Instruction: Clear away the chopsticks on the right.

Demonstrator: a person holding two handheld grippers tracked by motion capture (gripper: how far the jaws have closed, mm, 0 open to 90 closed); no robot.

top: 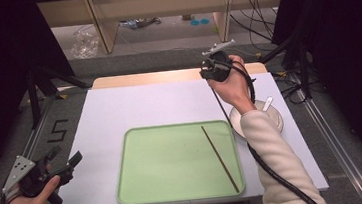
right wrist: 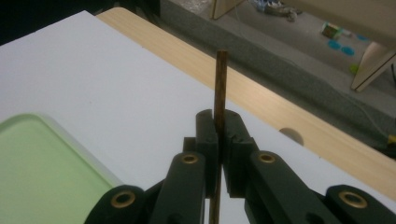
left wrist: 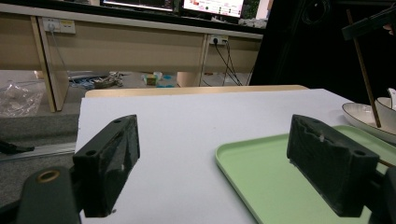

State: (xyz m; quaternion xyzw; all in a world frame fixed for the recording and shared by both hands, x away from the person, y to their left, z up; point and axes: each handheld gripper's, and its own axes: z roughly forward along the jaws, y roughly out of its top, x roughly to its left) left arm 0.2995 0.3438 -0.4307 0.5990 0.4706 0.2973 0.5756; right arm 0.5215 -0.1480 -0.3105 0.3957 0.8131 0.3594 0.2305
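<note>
A: From above, where was your right gripper [top: 214, 67]?

B: I held it raised over the far right of the bench [top: 134, 106], jaws clenched on a dark chopstick [top: 221, 103] that hung down toward the white bowl [top: 276, 118] at the right edge.

A: Could you see the grip itself up there?

B: Not really; my hand covered most of it. The right gripper view settled it: both jaws were pinched tight around the chopstick [right wrist: 220, 88], its blunt end poking up past the jaw tips, with the bench and its wooden far edge beyond.

A: And the second chopstick [top: 219, 152]?

B: It lay slantwise on the right half of the green tray [top: 175, 163], seen clearly from the high view.

A: Your left gripper [top: 64, 161]?

B: It was released, jaws spread wide with nothing between them, off the near left corner of the bench. Its own view showed the tray's [left wrist: 261, 177] corner between the jaws, and far right the held chopstick [left wrist: 366, 74] coming down into the bowl [left wrist: 362, 116], its tip inside the rim. There was also a white spoon [left wrist: 391, 98] in the bowl, which looked like a mere sliver [top: 267, 103] from above.
</note>
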